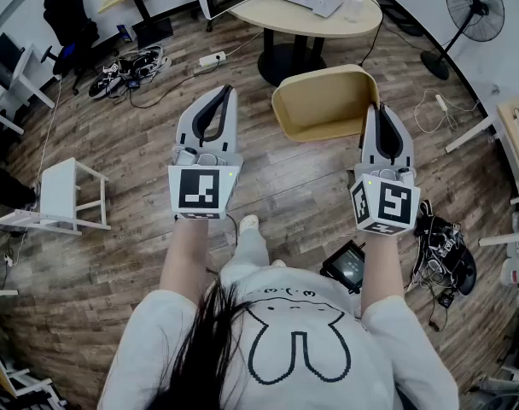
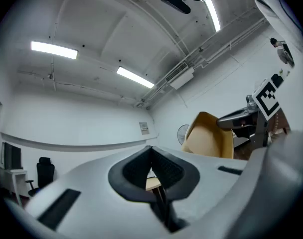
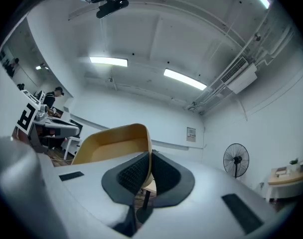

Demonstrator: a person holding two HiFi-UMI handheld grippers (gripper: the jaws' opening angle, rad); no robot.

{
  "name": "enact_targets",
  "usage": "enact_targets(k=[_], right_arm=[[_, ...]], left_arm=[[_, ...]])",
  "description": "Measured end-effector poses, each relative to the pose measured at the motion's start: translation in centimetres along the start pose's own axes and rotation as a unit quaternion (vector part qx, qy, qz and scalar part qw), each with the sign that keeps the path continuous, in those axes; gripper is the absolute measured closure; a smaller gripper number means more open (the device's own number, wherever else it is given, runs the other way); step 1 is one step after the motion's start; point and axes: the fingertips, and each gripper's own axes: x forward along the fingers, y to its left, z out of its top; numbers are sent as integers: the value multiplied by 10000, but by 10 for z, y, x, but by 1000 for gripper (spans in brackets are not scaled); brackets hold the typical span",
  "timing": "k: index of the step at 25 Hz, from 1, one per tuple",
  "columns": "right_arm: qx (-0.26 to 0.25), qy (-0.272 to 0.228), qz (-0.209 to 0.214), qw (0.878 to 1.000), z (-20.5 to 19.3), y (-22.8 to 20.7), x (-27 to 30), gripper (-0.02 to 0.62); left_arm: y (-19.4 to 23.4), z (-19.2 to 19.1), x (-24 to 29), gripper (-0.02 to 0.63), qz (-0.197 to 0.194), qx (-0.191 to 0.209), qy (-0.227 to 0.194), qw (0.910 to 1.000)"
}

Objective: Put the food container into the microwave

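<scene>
Yeah so the left gripper (image 1: pixel 228 90) and right gripper (image 1: pixel 371 108) are pale grey shells, black ribbed pads (image 2: pixel 134 171), black-and-white marker cubes (image 1: pixel 201 190) mid-frame. Grey tee (image 1: pixel 302 314), bunny outline, bottom centre.

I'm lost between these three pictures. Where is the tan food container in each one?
Head view: the food container is at centre, its right rim pinched by the right gripper.
Left gripper view: food container right of centre, beyond the jaws.
Right gripper view: food container left of centre, rim between the jaws.
Shared landmark: the standing fan.
</scene>
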Motion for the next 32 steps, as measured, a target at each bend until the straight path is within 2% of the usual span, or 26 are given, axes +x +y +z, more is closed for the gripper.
enact_targets(k=[8,16,21,28,32], right_arm=[[-71,104,131,9998,-11,-9,11,558],[-56,124,73,9999,-27,-27,70,558],[43,189,61,9998,-43,-28,121,558],[-62,377,-2,9993,-67,-29,203,558],[-54,455,-108,9989,-81,-29,253,558]], left_arm=[[-7,-3,19,598,-22,29,9,10000],[6,-20,80,598,-182,30,-64,9998],[31,-41,124,598,-197,91,-69,9997],[73,-79,195,598,-207,-154,27,9997],[102,-97,236,598,-285,-87,-4,9996]])
